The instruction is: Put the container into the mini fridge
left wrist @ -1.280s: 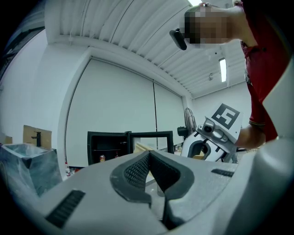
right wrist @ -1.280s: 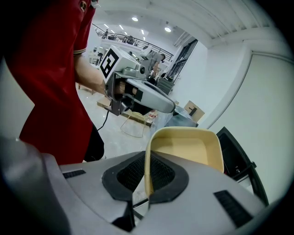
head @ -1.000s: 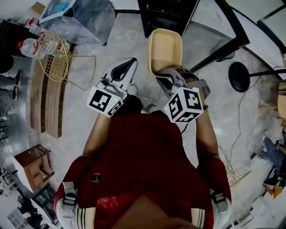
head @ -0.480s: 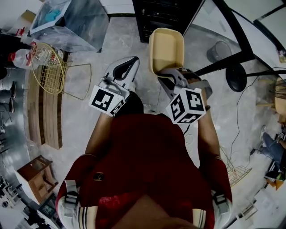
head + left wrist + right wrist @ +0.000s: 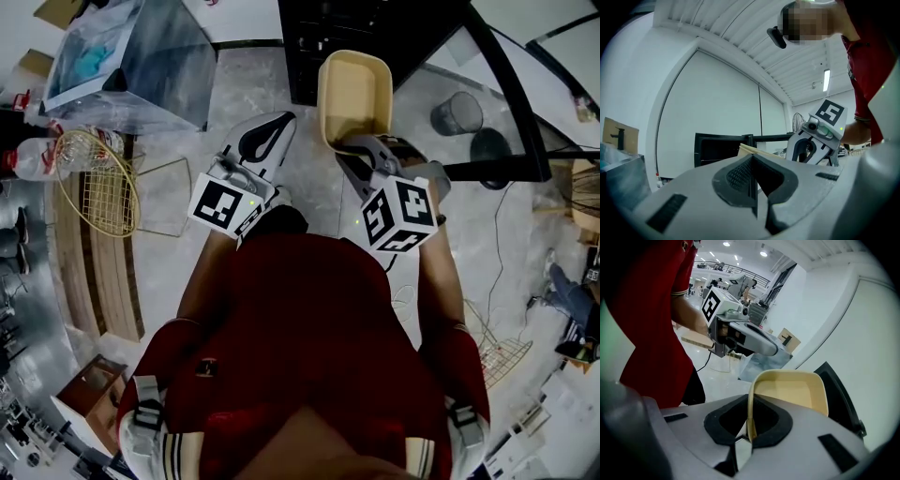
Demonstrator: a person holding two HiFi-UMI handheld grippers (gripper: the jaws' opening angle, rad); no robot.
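A pale yellow container (image 5: 354, 94) hangs in the air over the floor, open side toward me. My right gripper (image 5: 361, 152) is shut on its near rim. In the right gripper view the rim (image 5: 751, 418) sits pinched between the two dark pads. The black mini fridge (image 5: 309, 42) stands just beyond the container, and its dark front edge (image 5: 840, 392) shows at the right of that view. My left gripper (image 5: 265, 139) is held beside the right one, shut, with nothing between its jaws (image 5: 752, 185). The container's edge (image 5: 749, 150) peeks over it.
A clear plastic bin (image 5: 131, 66) stands on the floor to the far left. A gold wire basket (image 5: 94, 183) and a wooden slatted bench (image 5: 103, 272) lie on the left. A grey bucket (image 5: 457, 112) and a black round stand base (image 5: 492, 145) are at the right.
Both grippers and the container have drawn closer to the black mini fridge. The right gripper's hold on the rim is the same, and the left gripper stays shut.
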